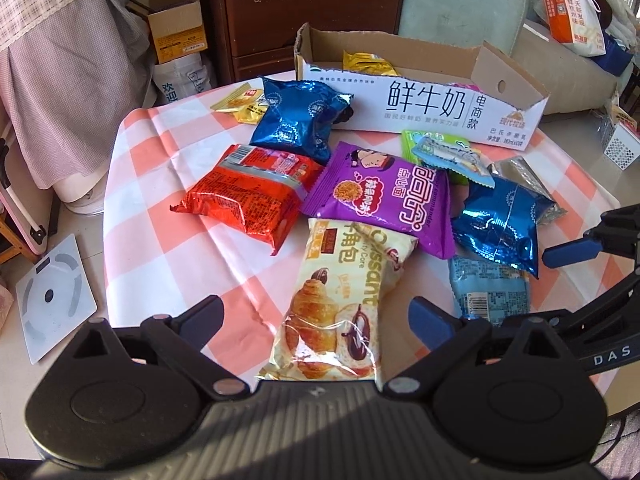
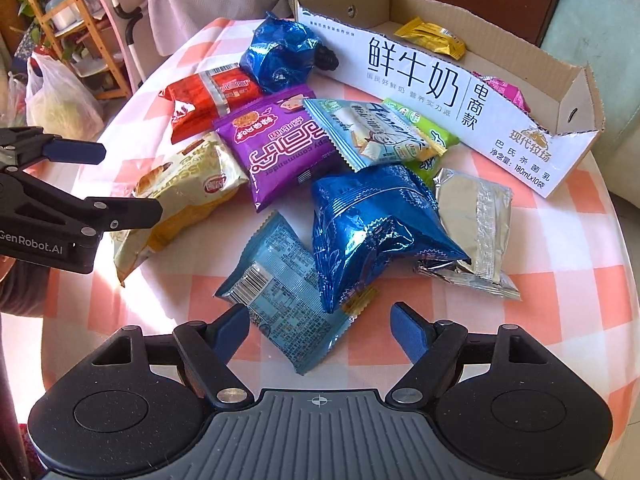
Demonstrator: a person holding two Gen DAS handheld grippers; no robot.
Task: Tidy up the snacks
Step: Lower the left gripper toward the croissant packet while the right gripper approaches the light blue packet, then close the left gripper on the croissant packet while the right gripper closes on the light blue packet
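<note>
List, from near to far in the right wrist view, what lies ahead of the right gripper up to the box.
Right gripper → light blue packet → blue foil bag → pale blue wafer packet → cardboard box.

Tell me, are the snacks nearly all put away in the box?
Not nearly. The milk box holds only a yellow packet and a pink packet. Both grippers are open and empty: the left gripper straddles the croissant bag, the right gripper the pale blue packet. About ten packets remain outside.

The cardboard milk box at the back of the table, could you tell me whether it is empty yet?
Not empty. The cardboard milk box holds a yellow packet and a pink packet.
</note>
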